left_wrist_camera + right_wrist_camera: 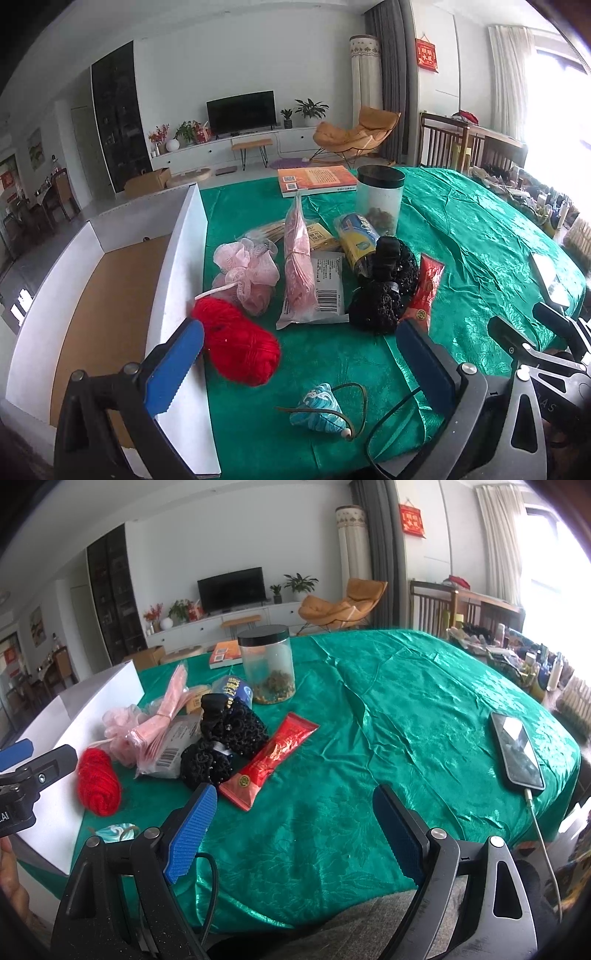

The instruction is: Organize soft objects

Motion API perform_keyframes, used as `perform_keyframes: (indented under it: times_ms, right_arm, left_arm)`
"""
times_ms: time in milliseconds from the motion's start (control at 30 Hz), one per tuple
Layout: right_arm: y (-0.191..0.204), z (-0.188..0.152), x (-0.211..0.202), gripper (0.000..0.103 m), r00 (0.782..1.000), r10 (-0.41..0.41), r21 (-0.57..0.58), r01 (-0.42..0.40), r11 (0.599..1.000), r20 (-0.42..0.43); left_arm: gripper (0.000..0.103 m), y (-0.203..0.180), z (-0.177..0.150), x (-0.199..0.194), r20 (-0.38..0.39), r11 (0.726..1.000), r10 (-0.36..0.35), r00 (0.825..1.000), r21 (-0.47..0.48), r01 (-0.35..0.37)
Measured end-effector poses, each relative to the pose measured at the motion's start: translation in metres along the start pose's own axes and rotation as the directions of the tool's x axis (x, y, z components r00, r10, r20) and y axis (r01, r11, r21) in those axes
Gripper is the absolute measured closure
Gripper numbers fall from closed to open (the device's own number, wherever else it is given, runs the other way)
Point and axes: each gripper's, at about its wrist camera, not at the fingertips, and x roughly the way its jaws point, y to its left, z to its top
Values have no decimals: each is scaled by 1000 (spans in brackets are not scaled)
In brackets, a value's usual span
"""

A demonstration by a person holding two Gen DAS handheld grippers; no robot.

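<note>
Blue-padded jaws of the left gripper [299, 360] stand wide apart at the bottom of the left wrist view, holding nothing. Between them, low centre, lies a small blue pouch [320, 411] with a cord and bead; it looks light and squashy, best pinched across its body rather than by the loose cord.

Just above, left of centre, a red yarn ball [236, 341] rests on the green cloth [461, 240], touching the wall of the white box [177, 266] that fills the left of the frame. It looks light and springy; a grip across its middle should hold, though strands may snag.

Further up sit a pink mesh puff [247, 271], airy and easily crushed, a pink bundle in clear wrap [299, 266], probably slippery, and black crochet pieces [384, 288], soft and floppy. A red sachet [424, 291] lies at their right.

Beyond these, upper centre, stand a jar [380, 199] and a book [317, 179], both rigid.

Seen from the right wrist view, the right gripper [291, 834] is likewise wide open and empty over bare cloth, with a phone [517, 749] at right.
</note>
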Motion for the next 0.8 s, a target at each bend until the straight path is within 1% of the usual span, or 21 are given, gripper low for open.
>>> perform_keyframes:
  times_ms: [633,800]
  right_arm:
    - [-2,0,1,15,1000,3,6,-3,1000,-3]
    - [-2,0,2,15,1000,4,6,-4,1000,-4]
  left_arm:
    - [0,1,-2,3,-19,1000,1,1000,-2,-1]
    - [0,-2,-4,7,-34,1000,-8,999,18,9]
